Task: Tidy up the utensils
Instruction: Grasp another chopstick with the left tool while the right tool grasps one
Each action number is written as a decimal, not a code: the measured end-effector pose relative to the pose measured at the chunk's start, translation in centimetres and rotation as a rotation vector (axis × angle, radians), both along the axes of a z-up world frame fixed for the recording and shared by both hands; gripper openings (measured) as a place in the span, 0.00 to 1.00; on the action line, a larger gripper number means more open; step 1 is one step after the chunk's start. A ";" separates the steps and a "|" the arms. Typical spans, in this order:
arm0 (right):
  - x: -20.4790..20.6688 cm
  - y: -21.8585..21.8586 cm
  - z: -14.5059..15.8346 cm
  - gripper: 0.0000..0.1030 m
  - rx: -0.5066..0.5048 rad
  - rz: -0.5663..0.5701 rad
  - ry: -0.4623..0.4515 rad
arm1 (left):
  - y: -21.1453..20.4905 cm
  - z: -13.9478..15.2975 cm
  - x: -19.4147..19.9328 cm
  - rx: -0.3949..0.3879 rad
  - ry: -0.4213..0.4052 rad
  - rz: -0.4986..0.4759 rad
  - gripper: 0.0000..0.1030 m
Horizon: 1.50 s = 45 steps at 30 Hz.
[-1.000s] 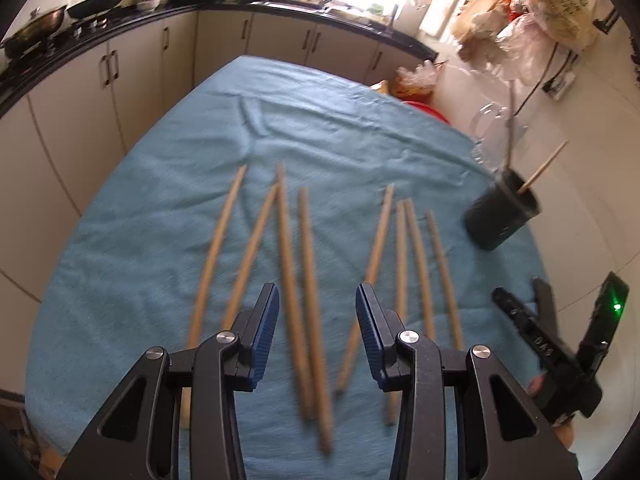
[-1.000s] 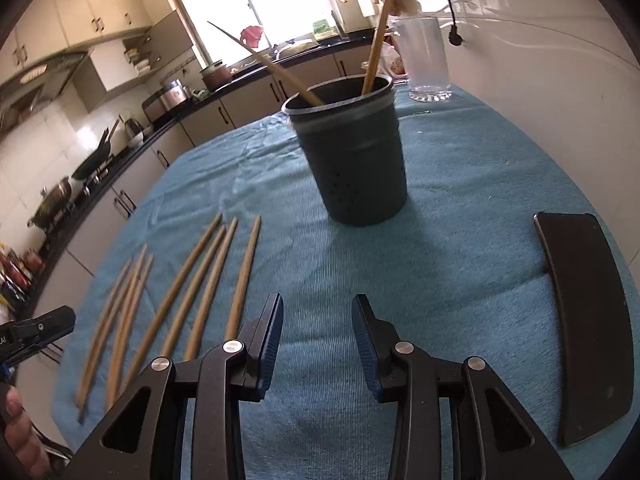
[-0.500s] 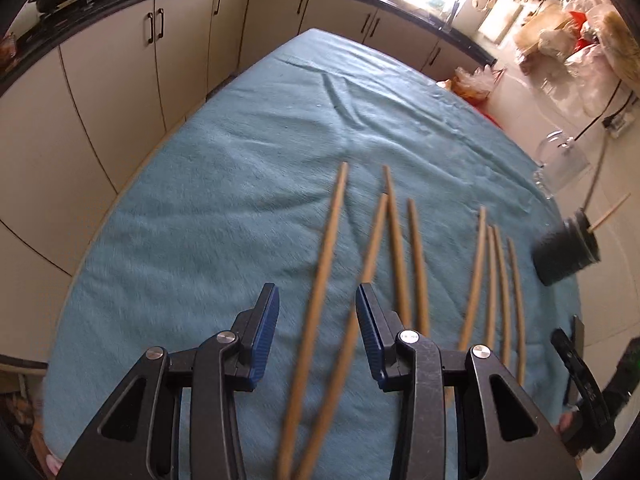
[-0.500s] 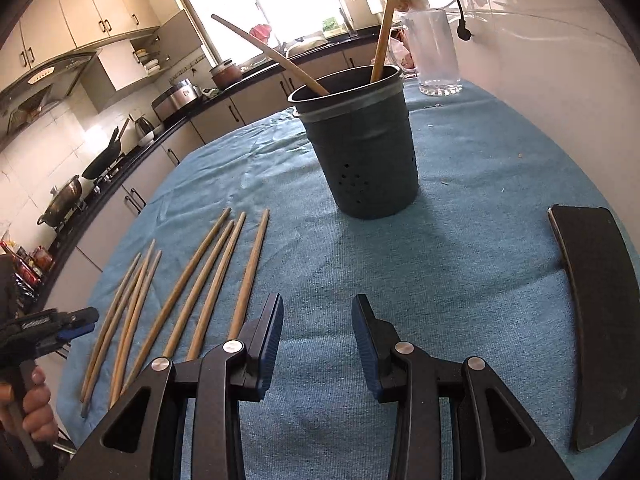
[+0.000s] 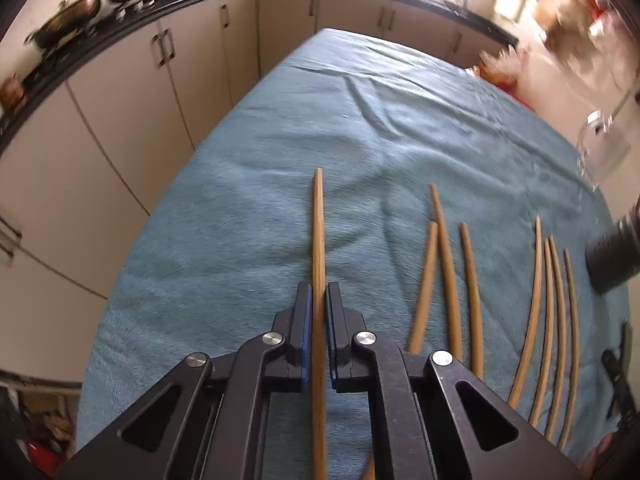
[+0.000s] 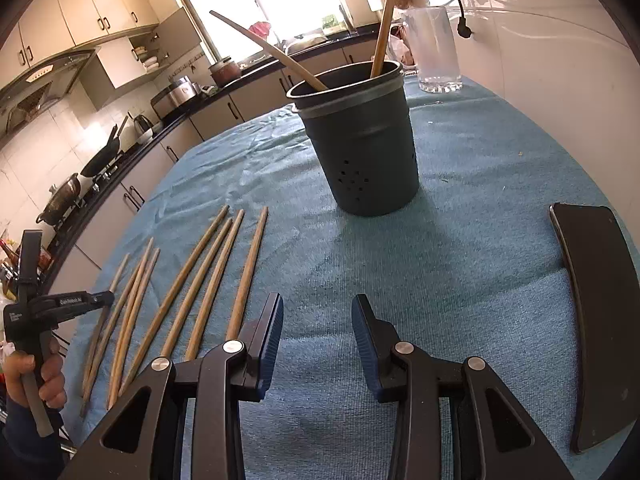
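My left gripper (image 5: 318, 292) is shut on the leftmost wooden chopstick (image 5: 318, 220), which runs straight ahead between the blue pads over the blue cloth (image 5: 248, 216). I cannot tell whether it is lifted. To its right lie three chopsticks (image 5: 444, 272) and several more (image 5: 552, 320). The dark holder (image 6: 368, 152) stands upright with two chopsticks (image 6: 382, 24) leaning in it. My right gripper (image 6: 317, 320) hovers open in front of the holder with nothing between its fingers. In the right wrist view, the left gripper (image 6: 106, 299) sits at the far left, held by a hand (image 6: 44, 376).
A flat black object (image 6: 596, 312) lies on the cloth at the right. A clear glass jug (image 6: 434, 48) stands behind the holder near the wall. Kitchen cabinets and a counter with pans (image 5: 80, 12) run beyond the table's left and far edges.
My left gripper has moved left along the row to the leftmost chopstick, sunk a little, and shut on it. The right gripper has stayed put, still open.
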State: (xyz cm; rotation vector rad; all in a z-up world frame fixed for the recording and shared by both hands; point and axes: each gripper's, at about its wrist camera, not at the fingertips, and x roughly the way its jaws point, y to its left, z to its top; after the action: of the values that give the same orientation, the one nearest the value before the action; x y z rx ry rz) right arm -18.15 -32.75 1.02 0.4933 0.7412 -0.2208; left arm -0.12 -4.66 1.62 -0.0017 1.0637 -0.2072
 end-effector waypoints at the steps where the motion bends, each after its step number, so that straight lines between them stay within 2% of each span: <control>1: 0.1 0.1 -0.1 0.37 -0.005 0.001 0.010 | 0.6 0.0 -0.1 -0.016 -0.005 0.004 0.07; 5: 1.2 0.7 0.5 0.37 -0.036 0.024 0.083 | 2.0 -0.2 -0.6 -0.068 -0.036 -0.027 0.08; 8: 2.8 1.3 2.6 0.37 0.026 0.084 0.078 | 2.1 -0.4 -0.8 -0.080 -0.072 -0.057 0.08; 11: 6.0 3.1 4.5 0.37 0.036 0.162 0.104 | 2.1 -0.6 -1.2 -0.084 -0.130 -0.077 0.08; 15: 10.9 5.0 3.6 0.36 0.144 0.207 0.209 | 2.3 -0.6 -1.2 -0.101 -0.130 -0.072 0.08; 18: 14.5 6.1 2.3 0.33 0.152 0.201 0.278 | 1.9 -0.7 -1.3 -0.076 -0.143 -0.075 0.08; 20: 16.2 6.3 1.5 0.29 0.181 0.196 0.310 | 2.2 -0.8 -1.2 -0.102 -0.138 -0.072 0.08; 23: 18.1 6.8 0.4 0.28 0.160 0.175 0.353 | 2.9 -0.8 -1.0 -0.151 -0.124 -0.067 0.08; 26: 19.6 7.2 -0.2 0.24 0.088 0.135 0.411 | 3.0 -0.9 -1.0 -0.165 -0.122 -0.064 0.08; 31: 21.0 9.0 -0.1 0.23 -0.043 0.157 0.473 | 3.1 -1.0 -1.1 -0.170 -0.122 -0.064 0.08; 32: 21.2 9.6 -0.1 0.17 -0.076 0.167 0.480 | 3.1 -1.0 -1.1 -0.171 -0.122 -0.064 0.08; 33: 21.3 10.0 -0.1 0.12 -0.089 0.174 0.478 | 3.1 -0.9 -1.1 -0.173 -0.122 -0.064 0.07; 36: 21.2 10.2 0.0 0.07 -0.047 0.189 0.445 | 3.6 -0.8 -1.2 -0.204 -0.132 -0.055 0.06; 39: 20.0 9.1 0.3 0.07 0.063 0.201 0.374 | 4.6 -0.3 -1.4 -0.262 -0.163 -0.035 0.06; 45: 15.4 9.1 4.0 0.07 0.101 0.214 0.192 | 5.0 0.7 -2.1 -0.290 -0.217 -0.028 0.06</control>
State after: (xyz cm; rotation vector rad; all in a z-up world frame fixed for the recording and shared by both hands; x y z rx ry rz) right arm -2.79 -23.65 4.98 0.4883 0.9893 -0.0305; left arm -2.26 0.31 2.32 -0.2210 0.8112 -0.3772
